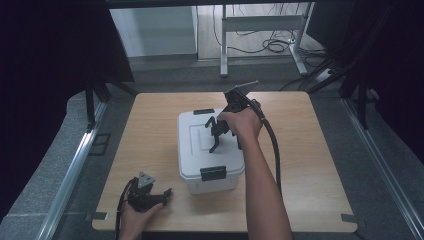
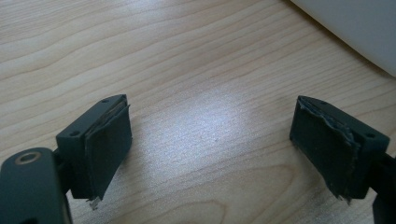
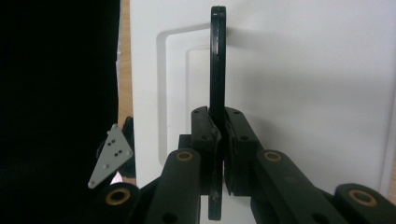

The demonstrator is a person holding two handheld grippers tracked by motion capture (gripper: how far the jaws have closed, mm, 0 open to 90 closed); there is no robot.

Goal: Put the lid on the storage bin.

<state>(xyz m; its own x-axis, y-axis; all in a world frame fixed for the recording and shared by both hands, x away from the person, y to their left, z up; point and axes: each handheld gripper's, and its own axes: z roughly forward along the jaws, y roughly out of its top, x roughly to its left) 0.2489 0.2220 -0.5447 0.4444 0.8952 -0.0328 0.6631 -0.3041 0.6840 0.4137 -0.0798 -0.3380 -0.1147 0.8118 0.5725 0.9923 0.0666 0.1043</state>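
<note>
While the white lidded storage box (image 1: 210, 150) sits near the middle of the wooden table (image 1: 310, 165), everything else can be placed against it, going from left to right.

Left of the box and nearer the person, close to the table's near edge, the left gripper (image 1: 159, 196) rests low over the wood in the person's left hand (image 1: 134, 216). A grey three-cornered plate (image 1: 145, 180) sits on top of it, and its cable curls away on the side far from the box. In the left gripper view its two jaws stand wide apart with nothing between them but bare wood grain; the pads (image 2: 109, 151) look frayed at their edges, and a corner of the box shows at the upper right, just beside but not touching.

On the box itself, a black latch (image 1: 213, 173) clips the near end of the lid and another black latch (image 1: 203, 111) clips the far end. A black carrying handle (image 1: 216, 135) stands raised above the lid's recessed panel.

Over the right part of the lid, the right gripper (image 1: 223, 131) comes down from the person's right hand (image 1: 241, 122), whose forearm crosses the box's right side. In the right gripper view its jaws are clenched on the thin handle (image 3: 216, 65), which rises upright between them against the white lid (image 3: 317, 84).
</note>
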